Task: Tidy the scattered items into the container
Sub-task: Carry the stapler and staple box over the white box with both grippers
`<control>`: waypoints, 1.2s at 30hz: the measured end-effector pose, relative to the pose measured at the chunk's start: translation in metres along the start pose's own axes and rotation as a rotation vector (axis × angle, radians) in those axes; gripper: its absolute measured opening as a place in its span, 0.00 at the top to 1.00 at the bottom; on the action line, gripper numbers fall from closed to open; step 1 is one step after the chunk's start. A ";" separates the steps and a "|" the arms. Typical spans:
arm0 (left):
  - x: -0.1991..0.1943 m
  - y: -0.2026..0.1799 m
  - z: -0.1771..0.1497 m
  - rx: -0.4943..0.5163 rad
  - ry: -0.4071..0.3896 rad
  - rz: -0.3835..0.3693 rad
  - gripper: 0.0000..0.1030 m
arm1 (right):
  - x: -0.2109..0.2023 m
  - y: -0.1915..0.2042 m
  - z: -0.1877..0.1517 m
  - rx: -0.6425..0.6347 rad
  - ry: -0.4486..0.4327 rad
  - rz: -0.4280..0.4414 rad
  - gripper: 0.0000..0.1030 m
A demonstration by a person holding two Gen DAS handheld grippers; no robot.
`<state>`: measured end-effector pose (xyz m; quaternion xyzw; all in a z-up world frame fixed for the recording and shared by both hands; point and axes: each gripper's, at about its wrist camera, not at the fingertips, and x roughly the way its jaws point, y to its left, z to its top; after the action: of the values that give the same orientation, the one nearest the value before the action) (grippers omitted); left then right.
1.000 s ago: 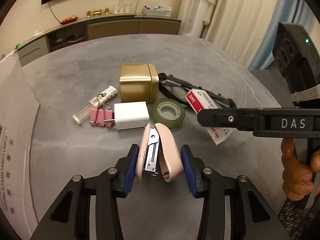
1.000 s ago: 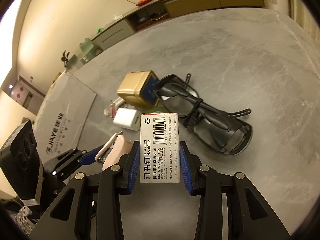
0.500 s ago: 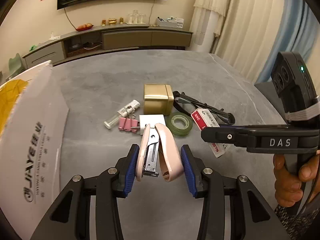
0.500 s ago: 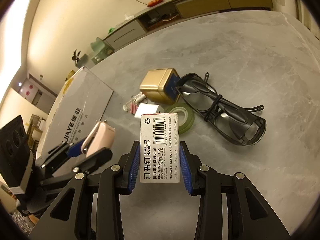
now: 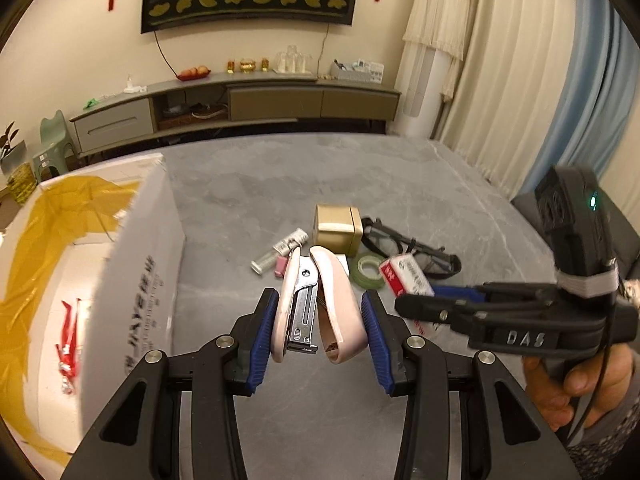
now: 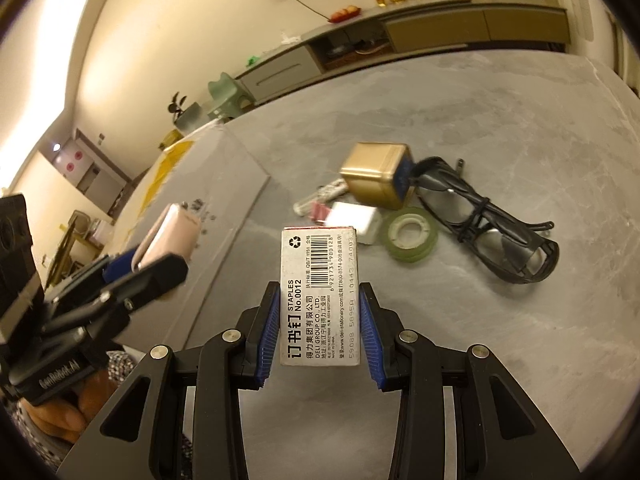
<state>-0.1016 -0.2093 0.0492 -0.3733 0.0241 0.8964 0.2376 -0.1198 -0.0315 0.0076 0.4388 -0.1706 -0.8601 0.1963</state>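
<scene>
Collision risk exists between the left gripper (image 5: 319, 322) and right gripper (image 6: 319, 324) if both approach the cardboard box (image 5: 136, 280), at 9 o'clock in the left view, together. The left jaws are clamped on the pink stapler (image 5: 320, 304), seated centrally between the pads. The right jaws are clamped on the staples box (image 6: 319, 296), protruding toward 12 o'clock.

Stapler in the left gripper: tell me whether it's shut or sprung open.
Sprung open. The stapler sits clamped in the left gripper, its pink halves spread in a V at the near end with the metal magazine exposed between them.
</scene>
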 end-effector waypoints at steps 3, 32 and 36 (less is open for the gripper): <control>-0.018 0.008 0.003 -0.022 -0.031 0.007 0.57 | -0.006 0.016 -0.003 -0.011 -0.014 0.033 0.61; -0.116 0.146 -0.006 -0.245 -0.175 0.091 0.57 | 0.000 0.178 0.022 -0.182 -0.044 0.125 0.61; -0.120 0.164 -0.005 -0.248 -0.181 0.103 0.57 | 0.009 0.191 0.029 -0.209 -0.035 0.120 0.61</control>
<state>-0.0983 -0.4041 0.1052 -0.3160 -0.0892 0.9334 0.1446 -0.1126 -0.1977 0.1068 0.3898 -0.1094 -0.8676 0.2888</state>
